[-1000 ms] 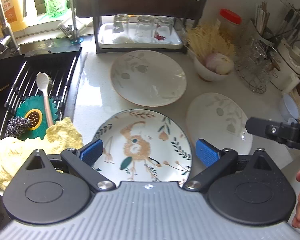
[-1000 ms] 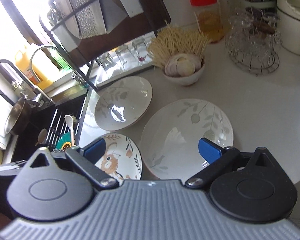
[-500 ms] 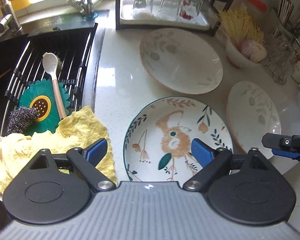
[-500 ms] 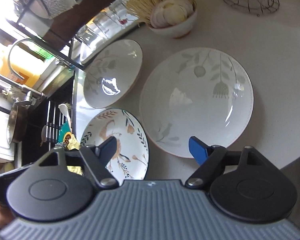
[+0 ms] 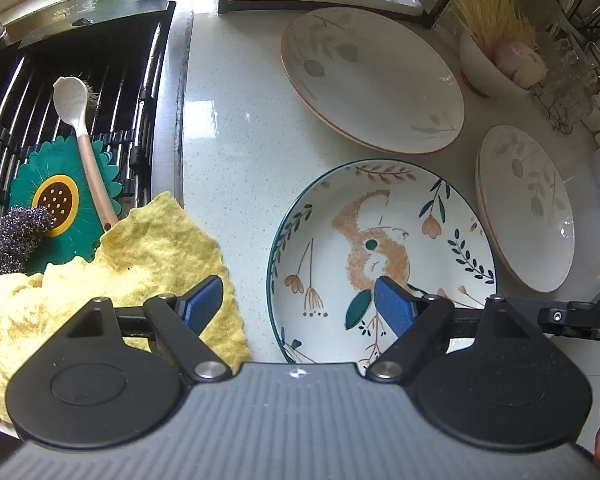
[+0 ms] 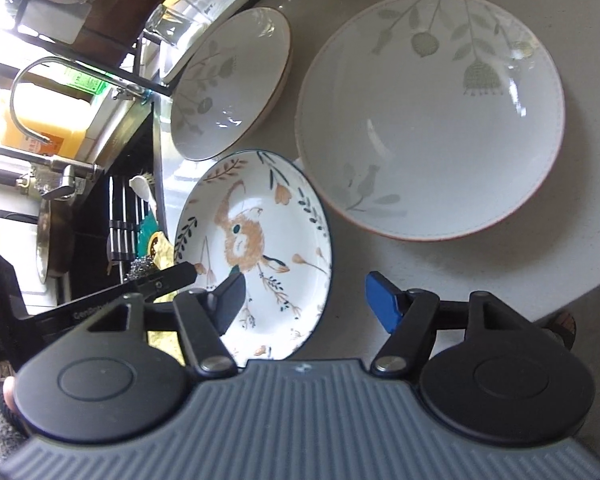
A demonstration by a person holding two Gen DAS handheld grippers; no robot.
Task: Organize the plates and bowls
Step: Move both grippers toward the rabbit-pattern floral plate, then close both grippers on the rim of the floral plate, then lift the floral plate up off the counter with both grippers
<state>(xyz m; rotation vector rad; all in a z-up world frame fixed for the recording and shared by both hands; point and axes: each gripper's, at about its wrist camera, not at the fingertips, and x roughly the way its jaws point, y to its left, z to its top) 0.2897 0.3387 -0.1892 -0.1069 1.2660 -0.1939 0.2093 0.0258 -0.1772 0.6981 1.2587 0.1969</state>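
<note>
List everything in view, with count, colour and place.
rabbit plate: 1, white with orange rabbit, counter front.
leaf plates: 2, white with grey-green leaves, behind and right.
bowl: 1, white, back right.
cloth: 1, yellow, sink edge.
spoon: 1, white, on sink rack.
sunflower mat: 1, green and yellow, on the rack.
scourer: 1, metallic, beside the mat.
left gripper: black, blue pads, closing around the rabbit plate's left rim.
right gripper: closing around its right rim.

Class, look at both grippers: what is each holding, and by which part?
Nothing yet. The left gripper and right gripper are closing astride opposite rims of the rabbit plate, pads not touching it.
</note>
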